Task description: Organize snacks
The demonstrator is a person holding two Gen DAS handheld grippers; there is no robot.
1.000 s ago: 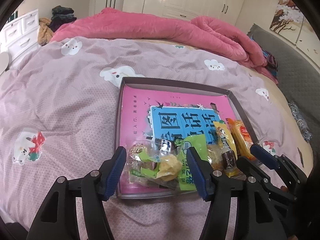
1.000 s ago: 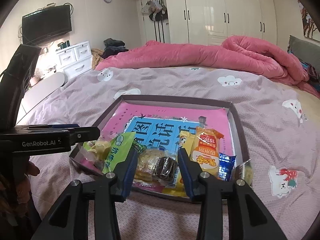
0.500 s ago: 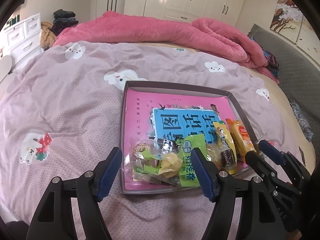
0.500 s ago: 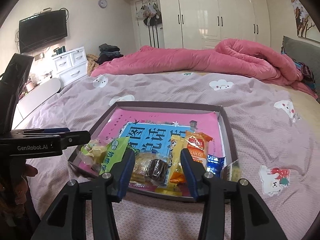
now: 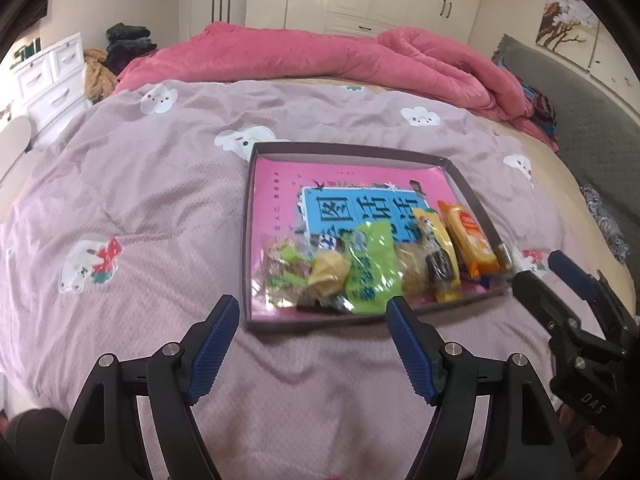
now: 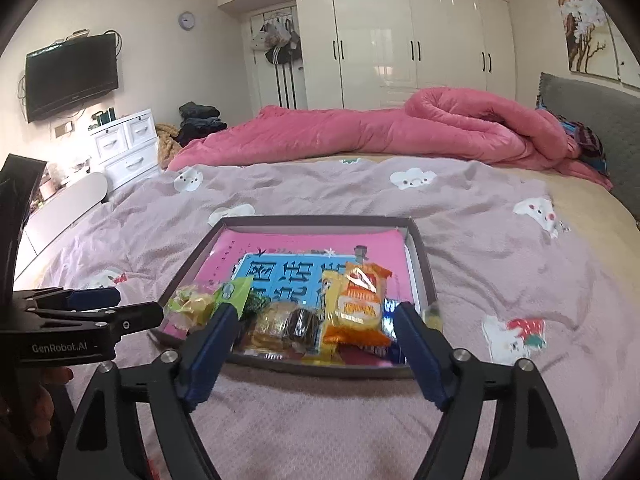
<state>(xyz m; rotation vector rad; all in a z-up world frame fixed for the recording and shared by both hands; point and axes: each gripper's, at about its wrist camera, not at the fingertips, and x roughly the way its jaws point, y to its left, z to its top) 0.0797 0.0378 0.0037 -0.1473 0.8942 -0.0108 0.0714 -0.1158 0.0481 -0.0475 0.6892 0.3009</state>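
A shallow dark box (image 5: 247, 240) (image 6: 421, 258) with a pink and blue printed bottom lies on the bed. Several snack packets lie in a row along its near edge: a green packet (image 5: 370, 268) (image 6: 236, 292), an orange packet (image 5: 470, 240) (image 6: 362, 300), a clear bag of sweets (image 5: 286, 272) and a dark bar in a yellow wrapper (image 5: 438, 264). My left gripper (image 5: 312, 320) is open and empty, just short of the box's near edge. My right gripper (image 6: 314, 326) is open and empty, in front of the box; it also shows in the left wrist view (image 5: 552, 276).
The bed has a mauve cover with cartoon prints (image 5: 120, 200). A rolled pink duvet (image 6: 400, 132) lies at the far side. A grey headboard (image 6: 592, 120) is at right. White drawers (image 6: 124, 144) and a wall TV (image 6: 72, 76) stand at left.
Both grippers have drawn back from the box toward the near bed edge. Both stay open. The snacks have not moved.
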